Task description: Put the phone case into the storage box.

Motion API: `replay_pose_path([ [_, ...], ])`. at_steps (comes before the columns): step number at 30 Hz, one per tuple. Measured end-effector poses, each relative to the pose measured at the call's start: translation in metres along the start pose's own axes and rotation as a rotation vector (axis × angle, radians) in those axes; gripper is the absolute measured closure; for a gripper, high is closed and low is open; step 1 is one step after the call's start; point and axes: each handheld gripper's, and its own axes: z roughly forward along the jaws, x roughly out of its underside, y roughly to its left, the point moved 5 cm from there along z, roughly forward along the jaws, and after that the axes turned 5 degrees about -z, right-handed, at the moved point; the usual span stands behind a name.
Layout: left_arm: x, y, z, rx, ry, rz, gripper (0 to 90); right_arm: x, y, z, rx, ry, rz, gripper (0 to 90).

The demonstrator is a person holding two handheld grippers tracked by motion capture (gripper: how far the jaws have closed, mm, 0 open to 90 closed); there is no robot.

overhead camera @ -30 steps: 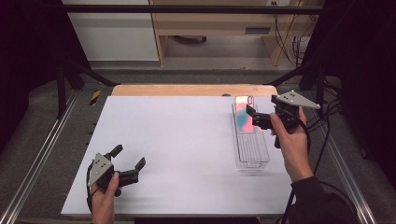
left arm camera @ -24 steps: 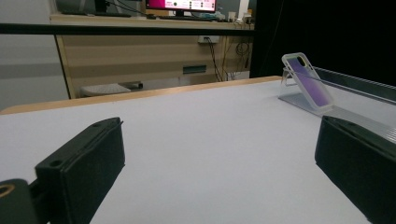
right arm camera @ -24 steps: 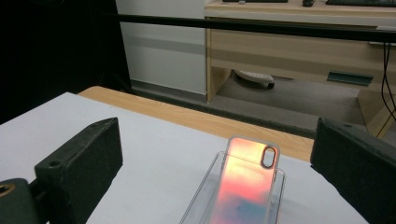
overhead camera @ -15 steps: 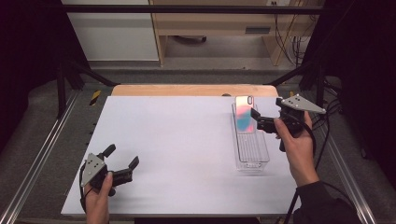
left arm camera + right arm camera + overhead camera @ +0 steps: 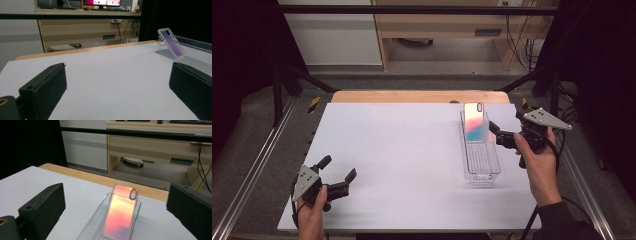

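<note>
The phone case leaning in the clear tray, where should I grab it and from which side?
Grip the phone case by its raised top end, across its long edges, coming from above with the right tool. It leans on the clear tray's far wall, so only that end stands free.

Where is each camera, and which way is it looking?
High view: above the person's side, looking forward and down on the white table; both hands show, the left gripper and right gripper open.
Left gripper view: low over the table, looking across it between its own black jaws toward the phone case.
Right gripper view: facing the phone case leaning in the clear tray, own jaws on either side.
Shared: all three see the phone case and the tray.
</note>
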Motion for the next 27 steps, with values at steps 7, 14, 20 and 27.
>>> replay_pose_path([
  [7,0.001,0.001,-0.005,-0.001,0.0,-0.012,0.7,0.007,-0.007,-0.009,0.008,0.003,-0.002,2.5],
  [14,0.002,0.006,-0.015,-0.015,-0.003,-0.015,0.7,0.017,-0.012,-0.017,0.014,0.004,0.008,2.6],
  [20,0.003,0.006,-0.013,-0.009,0.0,-0.016,0.8,0.027,-0.018,-0.023,0.025,-0.004,0.022,2.5],
  [27,0.004,0.005,-0.013,-0.007,0.008,-0.012,0.8,0.041,-0.023,-0.03,0.028,-0.013,0.046,2.5],
])
